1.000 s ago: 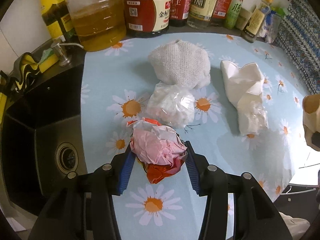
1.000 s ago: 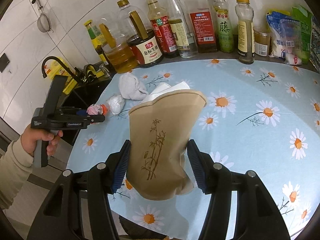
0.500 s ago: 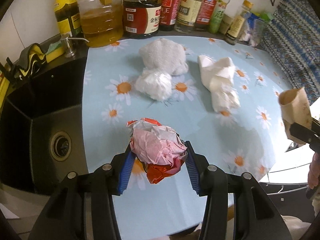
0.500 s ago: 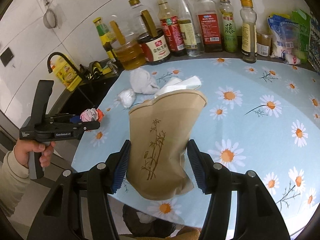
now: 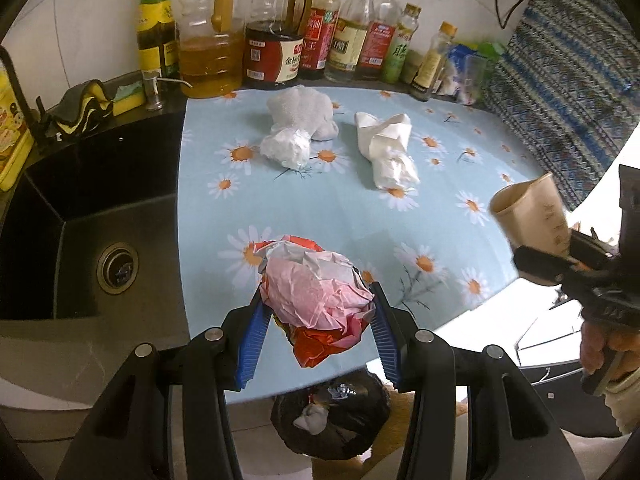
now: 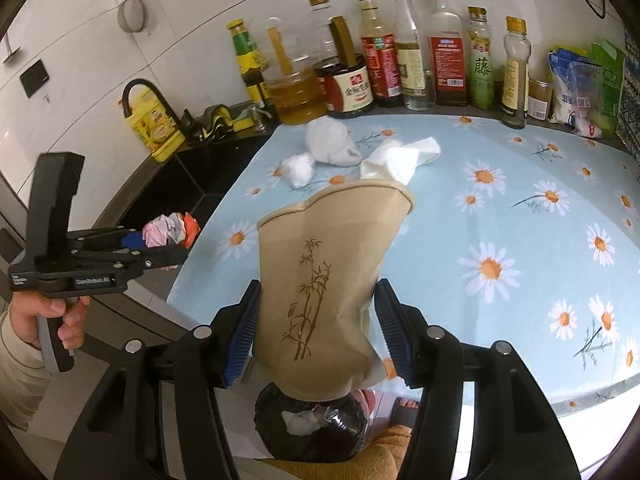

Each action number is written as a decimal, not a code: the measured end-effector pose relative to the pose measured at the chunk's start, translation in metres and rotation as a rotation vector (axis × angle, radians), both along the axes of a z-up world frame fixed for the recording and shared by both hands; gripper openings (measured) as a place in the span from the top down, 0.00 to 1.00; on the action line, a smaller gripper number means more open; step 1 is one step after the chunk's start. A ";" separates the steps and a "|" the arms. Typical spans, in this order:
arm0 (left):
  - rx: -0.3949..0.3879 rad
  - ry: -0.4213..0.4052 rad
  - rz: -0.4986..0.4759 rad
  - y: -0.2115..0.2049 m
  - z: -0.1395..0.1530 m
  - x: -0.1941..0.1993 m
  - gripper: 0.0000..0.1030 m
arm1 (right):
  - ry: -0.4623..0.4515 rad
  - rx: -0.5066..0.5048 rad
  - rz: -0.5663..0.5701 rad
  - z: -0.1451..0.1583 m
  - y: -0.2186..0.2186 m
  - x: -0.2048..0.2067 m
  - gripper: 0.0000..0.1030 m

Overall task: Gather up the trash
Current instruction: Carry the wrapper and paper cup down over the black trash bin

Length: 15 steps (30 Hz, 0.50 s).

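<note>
I am gripping a crumpled pink, white and red wad [image 5: 316, 300] in my left gripper [image 5: 318, 316], its blue pads pressing on both sides of it. The wad is hanging over the near edge of the daisy-print table [image 5: 400, 216]. My right gripper [image 6: 316, 320] is squeezing a tan paper cup [image 6: 332, 272] printed with bamboo, dented where the pads are biting in, its open mouth pointing away from me. In the right wrist view the left gripper is showing at the left edge, beside the table's corner, with a hand [image 6: 44, 316] wrapped around its grip. Below the table edge a black trash bag [image 5: 332, 416] is sitting open with some white scrap already inside; in the right wrist view it is lying just under the cup. Still lying on the table are a white cloth lump [image 5: 302, 114], a small plastic ball [image 5: 286, 148] touching it, and a twisted napkin [image 5: 388, 148] beside them. A black sink [image 5: 80, 216] is sitting left of the table, and bottles [image 5: 280, 36] are lining the back wall.
</note>
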State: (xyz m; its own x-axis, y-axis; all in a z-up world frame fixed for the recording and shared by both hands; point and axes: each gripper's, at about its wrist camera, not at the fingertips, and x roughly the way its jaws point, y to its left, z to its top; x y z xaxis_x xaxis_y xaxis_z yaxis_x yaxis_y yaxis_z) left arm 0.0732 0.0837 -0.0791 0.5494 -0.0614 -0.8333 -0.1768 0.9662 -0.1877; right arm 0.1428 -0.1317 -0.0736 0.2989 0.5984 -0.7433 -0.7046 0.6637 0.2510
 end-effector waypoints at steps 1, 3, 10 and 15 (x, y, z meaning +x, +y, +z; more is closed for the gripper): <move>-0.004 -0.007 -0.002 -0.002 0.001 -0.006 0.55 | 0.001 -0.002 0.002 0.000 0.001 -0.005 0.44; -0.015 -0.013 -0.005 -0.004 0.001 -0.015 0.55 | 0.004 -0.003 0.007 -0.001 0.003 -0.015 0.44; -0.048 -0.024 -0.026 -0.015 -0.005 -0.049 0.55 | 0.023 -0.022 0.016 -0.011 0.010 -0.051 0.44; -0.097 -0.010 -0.052 -0.023 -0.017 -0.069 0.55 | 0.046 -0.055 0.012 -0.027 0.013 -0.075 0.44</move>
